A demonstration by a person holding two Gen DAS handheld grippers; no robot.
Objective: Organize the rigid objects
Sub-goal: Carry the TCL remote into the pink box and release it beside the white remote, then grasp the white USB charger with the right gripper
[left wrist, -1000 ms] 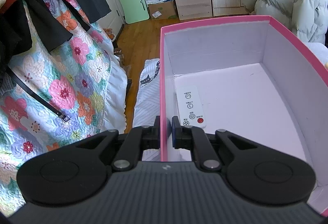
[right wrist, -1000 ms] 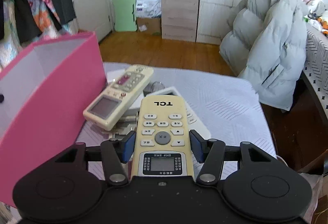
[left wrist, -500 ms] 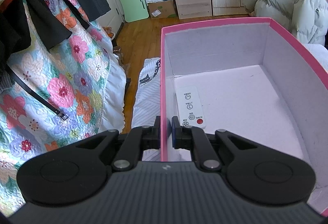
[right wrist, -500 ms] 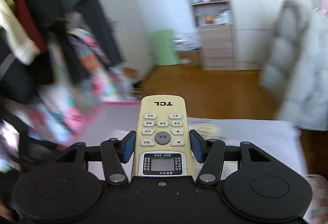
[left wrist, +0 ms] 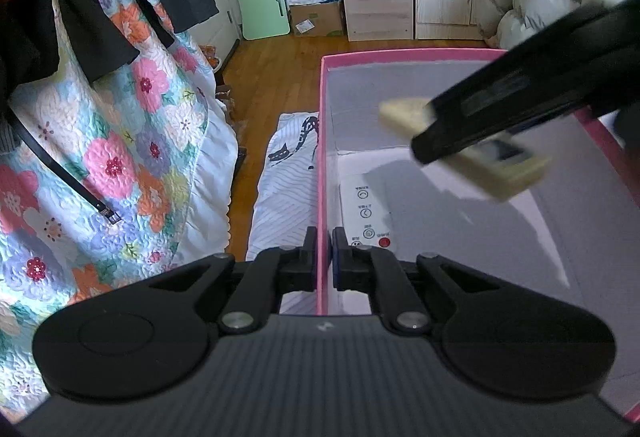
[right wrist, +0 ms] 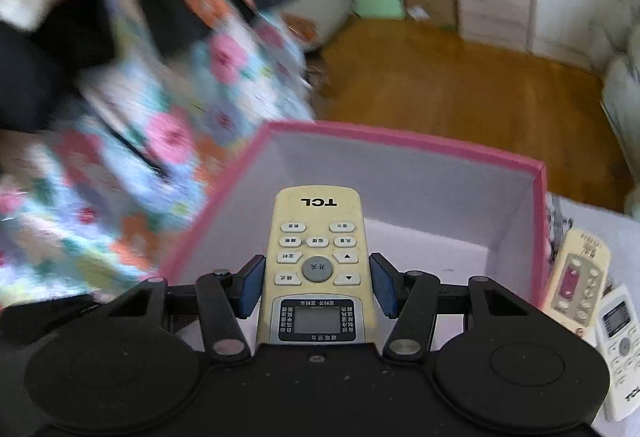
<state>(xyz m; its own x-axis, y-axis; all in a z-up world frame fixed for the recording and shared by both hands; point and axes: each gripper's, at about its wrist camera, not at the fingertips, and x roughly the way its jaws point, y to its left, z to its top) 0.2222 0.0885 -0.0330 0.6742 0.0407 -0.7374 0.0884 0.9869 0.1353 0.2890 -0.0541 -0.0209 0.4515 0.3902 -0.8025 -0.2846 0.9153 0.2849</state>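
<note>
The right gripper [right wrist: 318,283] is carrying a yellowed TCL remote [right wrist: 317,269] over the open pink box [right wrist: 400,136], its blue-padded jaws standing to either side of the remote's body; a thin gap is showing at each pad, so whether they are pressing it or just letting go cannot be told. In the left wrist view the same remote [left wrist: 472,153] is hanging above the box floor, tilted and blurred, under the right gripper's dark fingers [left wrist: 520,93]. The left gripper [left wrist: 325,261] is pinching the box's left wall [left wrist: 320,173] between nearly closed jaws, steadying it. A white remote [left wrist: 368,215] with a red button is lying flat on the box floor, near the left wall. Two more remotes, a cream one [right wrist: 576,277] with a pink panel and a white one [right wrist: 622,341], are waiting outside, just right of the box on the bed.

The step in hand looks to be the drop-off: the next move is calling for lowering the TCL remote beside the white one and parting the jaws, then going back for the two outside.

Readable writing: "TCL" on the held remote's far end, seen upside down, and again at the white remote's near end; the button labels are Chinese, too small to read
</note>
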